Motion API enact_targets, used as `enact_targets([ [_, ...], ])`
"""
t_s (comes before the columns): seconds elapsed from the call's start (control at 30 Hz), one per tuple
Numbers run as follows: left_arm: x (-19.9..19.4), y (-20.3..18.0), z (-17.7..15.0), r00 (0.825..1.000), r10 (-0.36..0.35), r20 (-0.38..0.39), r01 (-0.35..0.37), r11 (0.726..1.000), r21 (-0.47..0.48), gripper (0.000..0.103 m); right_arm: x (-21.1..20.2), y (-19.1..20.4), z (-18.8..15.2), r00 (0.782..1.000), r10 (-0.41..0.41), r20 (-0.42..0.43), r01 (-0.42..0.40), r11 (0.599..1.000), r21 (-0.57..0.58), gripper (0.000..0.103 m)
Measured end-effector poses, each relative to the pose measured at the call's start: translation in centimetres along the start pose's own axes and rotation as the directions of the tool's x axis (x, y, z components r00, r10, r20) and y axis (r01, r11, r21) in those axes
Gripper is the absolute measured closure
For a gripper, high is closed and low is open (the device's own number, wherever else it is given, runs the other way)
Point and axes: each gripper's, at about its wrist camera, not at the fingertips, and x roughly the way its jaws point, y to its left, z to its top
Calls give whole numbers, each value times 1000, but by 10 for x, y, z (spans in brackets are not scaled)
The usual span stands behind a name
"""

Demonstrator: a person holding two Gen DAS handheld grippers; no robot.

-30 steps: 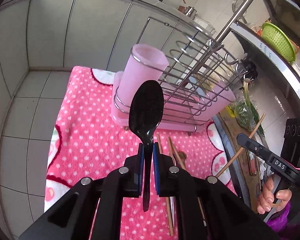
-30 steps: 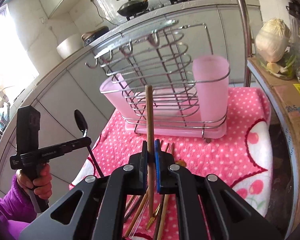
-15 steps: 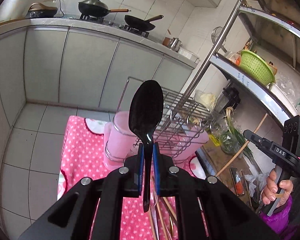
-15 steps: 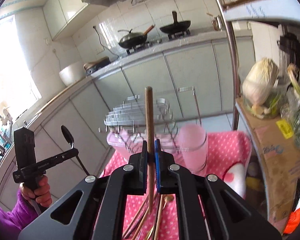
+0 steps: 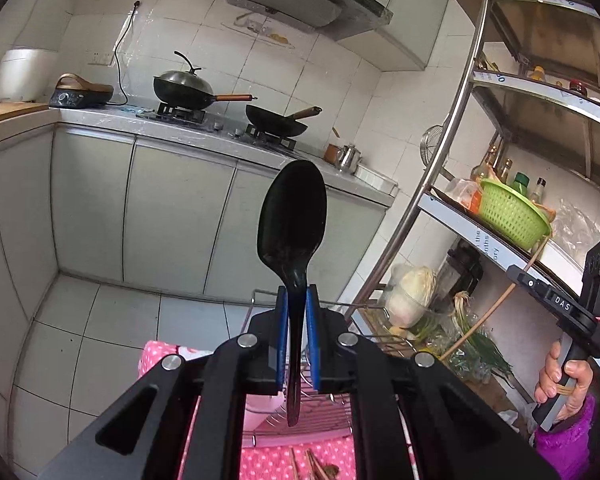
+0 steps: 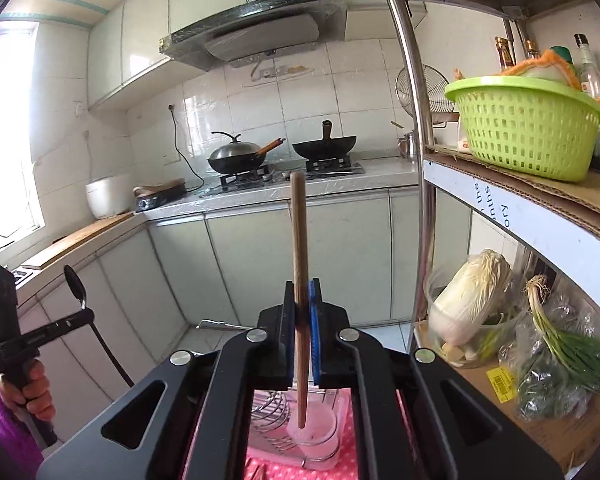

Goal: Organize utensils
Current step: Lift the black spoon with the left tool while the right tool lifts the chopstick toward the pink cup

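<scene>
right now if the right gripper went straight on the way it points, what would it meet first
Probably nothing near. The right gripper, shut on a wooden stick, points across open floor at the grey cabinet doors under the stove. Depth is hard to judge, but those look first.

Two black woks (image 6: 284,156) sit on the gas stove. A lime-green plastic basket (image 6: 524,128) occupies the metal shelf (image 6: 520,216); a pale napa cabbage (image 6: 468,300) lies below.
</scene>
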Motion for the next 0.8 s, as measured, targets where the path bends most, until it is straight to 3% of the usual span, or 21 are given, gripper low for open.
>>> enact_targets([
  [0.27, 49, 16, 1, 995, 98, -10, -97, 995, 36, 95, 63, -13, -32, 991, 11, -134, -3, 998, 59, 96],
  [0.5, 97, 28, -30, 985, 105, -134, -101, 994, 37, 95, 98, -25, -55, 971, 37, -238, -10, 994, 113, 96],
  [0.8, 139, 50, -69, 947, 106, -303, -113, 994, -7, 95, 131, -41, -87, 930, 76, -359, -7, 981, 192, 96],
])
